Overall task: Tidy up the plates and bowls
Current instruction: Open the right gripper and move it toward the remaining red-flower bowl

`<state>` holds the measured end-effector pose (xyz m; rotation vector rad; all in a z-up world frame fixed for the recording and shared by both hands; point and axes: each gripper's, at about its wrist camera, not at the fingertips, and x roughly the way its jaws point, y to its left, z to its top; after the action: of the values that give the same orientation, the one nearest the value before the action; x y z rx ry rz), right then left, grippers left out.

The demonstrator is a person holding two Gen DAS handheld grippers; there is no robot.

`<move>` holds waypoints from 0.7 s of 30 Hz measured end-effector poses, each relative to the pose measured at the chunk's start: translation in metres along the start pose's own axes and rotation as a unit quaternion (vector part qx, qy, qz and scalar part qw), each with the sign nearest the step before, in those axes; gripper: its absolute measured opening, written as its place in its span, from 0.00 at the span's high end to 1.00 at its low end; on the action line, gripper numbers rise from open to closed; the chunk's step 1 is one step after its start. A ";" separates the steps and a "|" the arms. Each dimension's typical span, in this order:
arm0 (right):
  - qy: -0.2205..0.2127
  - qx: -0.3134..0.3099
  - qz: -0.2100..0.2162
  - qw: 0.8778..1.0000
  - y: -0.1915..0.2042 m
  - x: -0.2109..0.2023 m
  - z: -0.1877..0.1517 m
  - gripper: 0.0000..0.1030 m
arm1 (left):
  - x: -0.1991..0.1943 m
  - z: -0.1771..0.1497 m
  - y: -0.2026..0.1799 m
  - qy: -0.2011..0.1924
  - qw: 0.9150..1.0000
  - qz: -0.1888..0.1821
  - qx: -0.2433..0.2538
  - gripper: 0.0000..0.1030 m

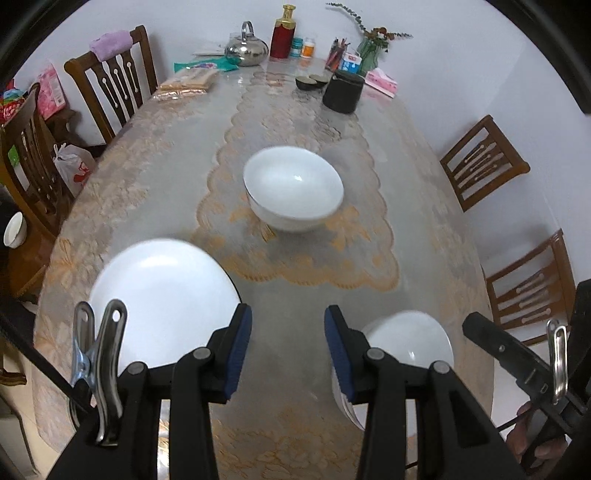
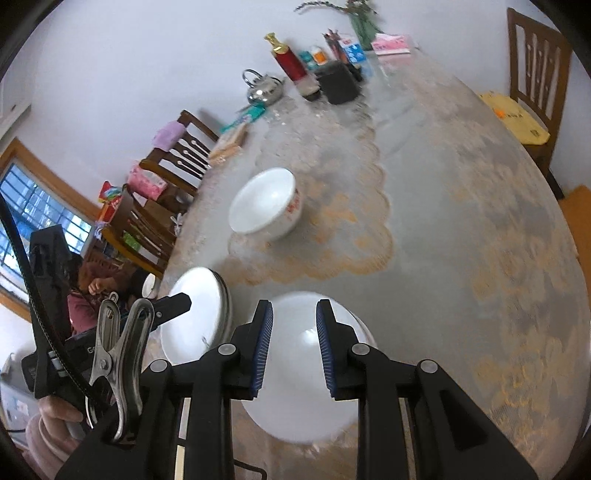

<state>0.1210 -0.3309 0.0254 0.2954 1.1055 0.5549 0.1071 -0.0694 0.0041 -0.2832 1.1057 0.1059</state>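
A white bowl (image 1: 293, 188) stands mid-table on the lace runner; it also shows in the right wrist view (image 2: 264, 203). A stack of white plates (image 1: 162, 295) lies near the front left, also in the right wrist view (image 2: 195, 317). A second white dish (image 1: 410, 339) lies front right; in the right wrist view it (image 2: 299, 387) sits under the fingers. My left gripper (image 1: 288, 349) is open and empty above bare cloth between the plates and that dish. My right gripper (image 2: 294, 349) is open and empty above the dish.
At the table's far end stand a steel kettle (image 1: 246, 50), a red bottle (image 1: 283, 35), a black canister (image 1: 343, 92), small jars, a vase and a tissue pack. Wooden chairs (image 1: 114, 81) line both sides. A small white cup (image 1: 14, 230) sits at left.
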 end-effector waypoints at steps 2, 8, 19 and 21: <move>-0.003 0.002 -0.003 1.000 0.009 0.008 0.010 0.76 | 0.000 0.011 0.006 -0.003 1.000 -0.003 0.003 0.58; 0.001 0.018 -0.014 1.000 0.027 0.035 0.036 0.76 | 0.012 0.049 0.026 -0.008 1.000 -0.003 0.005 0.59; 0.022 0.053 -0.062 0.996 0.036 0.105 0.074 0.76 | 0.077 0.114 0.044 0.002 0.998 0.022 0.054 0.59; 0.028 0.059 -0.071 0.995 0.036 0.119 0.081 0.75 | 0.090 0.121 0.047 0.008 0.998 0.023 0.060 0.59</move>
<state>0.2236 -0.2313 -0.0130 0.3029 1.2054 0.3734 0.2412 0.0038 -0.0337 -0.1514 1.1293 0.0782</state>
